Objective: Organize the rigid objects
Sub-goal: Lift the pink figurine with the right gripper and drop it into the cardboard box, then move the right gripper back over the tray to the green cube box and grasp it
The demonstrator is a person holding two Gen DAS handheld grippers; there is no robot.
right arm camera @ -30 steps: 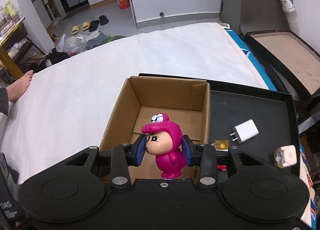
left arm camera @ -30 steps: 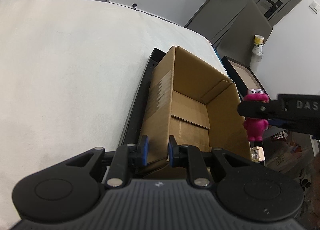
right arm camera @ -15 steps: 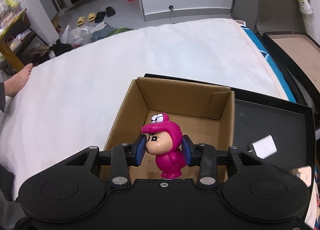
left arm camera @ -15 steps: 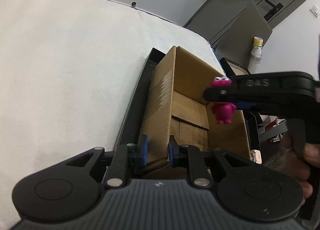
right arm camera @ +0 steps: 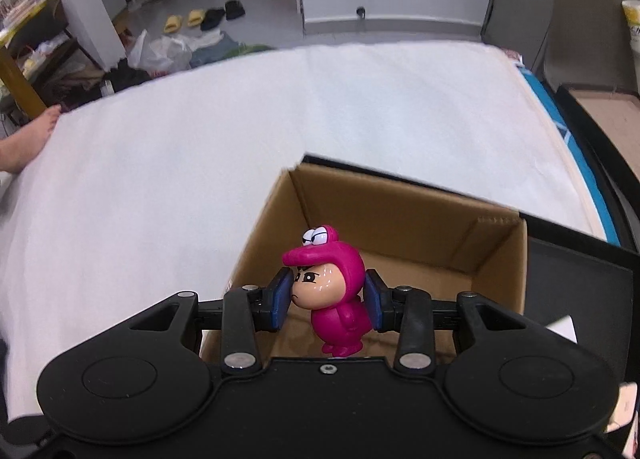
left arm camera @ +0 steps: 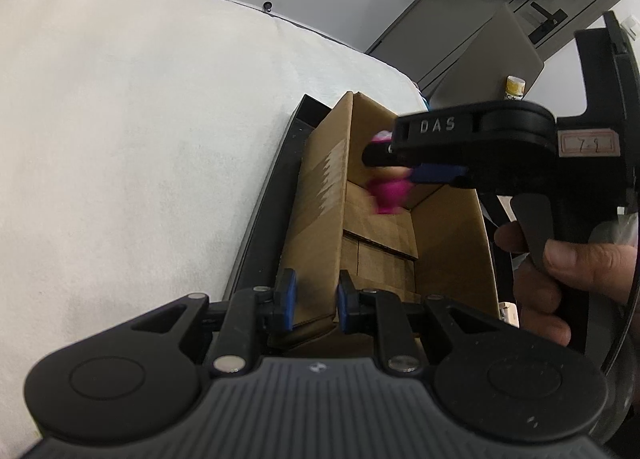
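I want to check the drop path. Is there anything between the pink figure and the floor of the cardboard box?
Nothing: in the right wrist view the pink figure hangs over the cardboard box, whose floor looks bare there.

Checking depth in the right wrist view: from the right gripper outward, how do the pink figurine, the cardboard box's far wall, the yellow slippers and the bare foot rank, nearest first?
1. pink figurine, between the right gripper fingers, jaws just opening.
2. cardboard box far wall, straight ahead.
3. bare foot, far left, at the bed's edge.
4. yellow slippers, on the floor beyond the bed.
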